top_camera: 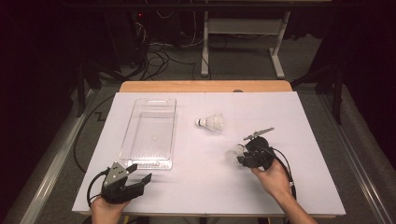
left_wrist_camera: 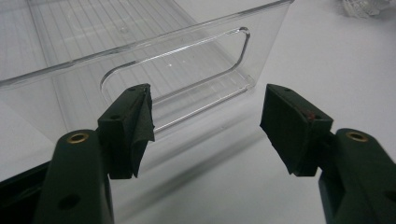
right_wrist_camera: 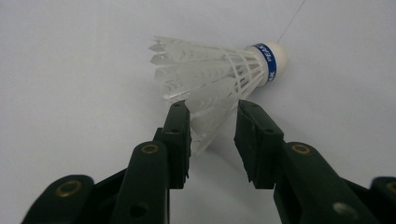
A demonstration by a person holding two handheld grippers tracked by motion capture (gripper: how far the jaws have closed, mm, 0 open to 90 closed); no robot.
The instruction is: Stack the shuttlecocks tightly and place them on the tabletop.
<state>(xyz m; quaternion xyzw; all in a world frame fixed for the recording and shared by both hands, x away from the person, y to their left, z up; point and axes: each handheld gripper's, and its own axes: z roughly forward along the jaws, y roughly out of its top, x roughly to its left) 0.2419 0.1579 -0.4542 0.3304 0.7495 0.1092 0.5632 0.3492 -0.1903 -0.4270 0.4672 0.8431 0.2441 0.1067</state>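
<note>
A surface (top_camera: 196, 186) carries an open bin (top_camera: 150, 133) on its left half. Right of the bin lies a shuttlecock (top_camera: 211, 122) on its side. Nearer the person and further right lies a second shuttlecock (top_camera: 234, 152) — the right gripper (top_camera: 244, 156) just beside it, fingers (right_wrist_camera: 180, 135) at its skirt. The left gripper (top_camera: 140, 176) sits at the near left corner — just before the bin's near end.

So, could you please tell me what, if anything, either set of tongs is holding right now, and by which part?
The right tongs straddle the white plastic shuttlecock's skirt edge; whether they grip it cannot be told. The left tongs hold nothing.
</note>
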